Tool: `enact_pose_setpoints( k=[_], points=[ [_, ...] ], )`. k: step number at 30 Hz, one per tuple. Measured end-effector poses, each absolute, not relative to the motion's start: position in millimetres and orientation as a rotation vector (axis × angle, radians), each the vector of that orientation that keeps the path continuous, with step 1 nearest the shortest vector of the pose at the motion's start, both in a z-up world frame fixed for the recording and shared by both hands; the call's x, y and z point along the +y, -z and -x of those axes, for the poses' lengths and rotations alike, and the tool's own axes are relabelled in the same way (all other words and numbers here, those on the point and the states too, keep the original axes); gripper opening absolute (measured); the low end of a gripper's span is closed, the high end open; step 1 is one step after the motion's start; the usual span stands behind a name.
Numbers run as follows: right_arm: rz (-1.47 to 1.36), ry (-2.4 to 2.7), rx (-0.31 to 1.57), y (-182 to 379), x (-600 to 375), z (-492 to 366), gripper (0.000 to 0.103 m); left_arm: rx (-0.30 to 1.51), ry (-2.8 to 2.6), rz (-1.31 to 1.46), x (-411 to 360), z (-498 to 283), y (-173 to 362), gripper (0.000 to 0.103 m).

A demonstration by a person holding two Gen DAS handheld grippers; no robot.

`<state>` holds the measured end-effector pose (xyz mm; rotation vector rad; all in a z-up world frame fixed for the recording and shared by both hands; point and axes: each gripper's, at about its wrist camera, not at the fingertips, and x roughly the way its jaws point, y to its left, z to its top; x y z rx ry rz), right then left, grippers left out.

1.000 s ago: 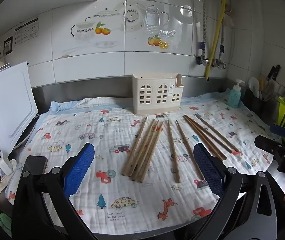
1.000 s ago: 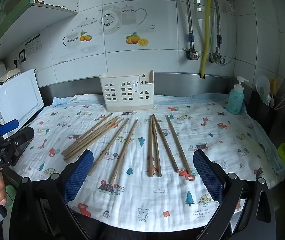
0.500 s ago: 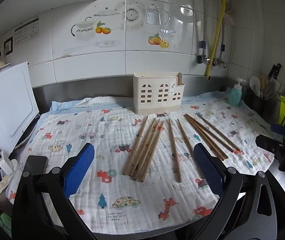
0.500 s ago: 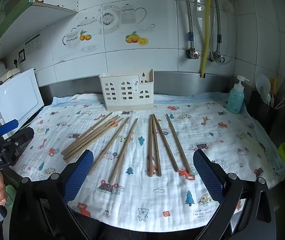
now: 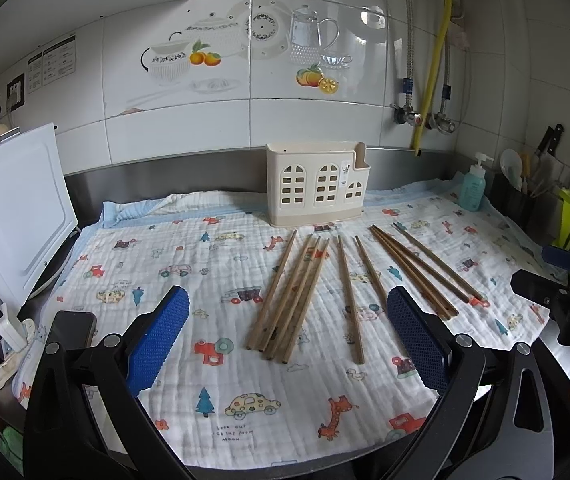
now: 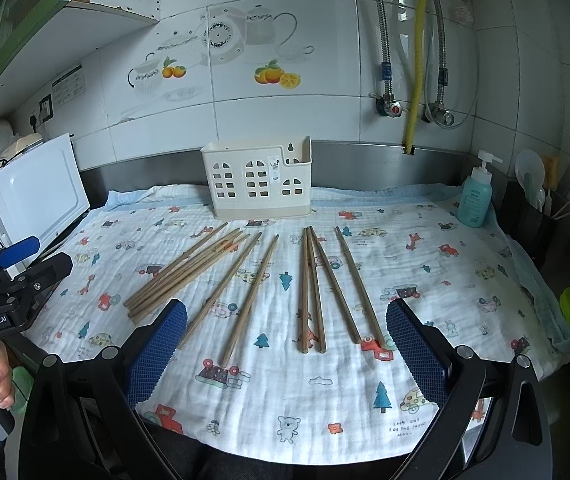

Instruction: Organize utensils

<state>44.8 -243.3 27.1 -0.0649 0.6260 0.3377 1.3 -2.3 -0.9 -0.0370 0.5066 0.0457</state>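
Overhead: tiled wall | printed cloth on counter | chopsticks loose

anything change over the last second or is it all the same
Nothing visibly changed. Both the left gripper and the right gripper hover open over the cloth, holding nothing. The chopsticks lie loose in front of the holder, as before.
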Motion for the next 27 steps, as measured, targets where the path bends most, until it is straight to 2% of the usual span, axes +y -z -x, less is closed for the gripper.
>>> enact_pose_setpoints(
  k=[27],
  points=[
    [0.065,-0.341,0.629,-25.4,-242.1,-47.9,0.097,0.521,-0.046,0.042,-0.8,-7.3,6.9,0.098]
  ],
)
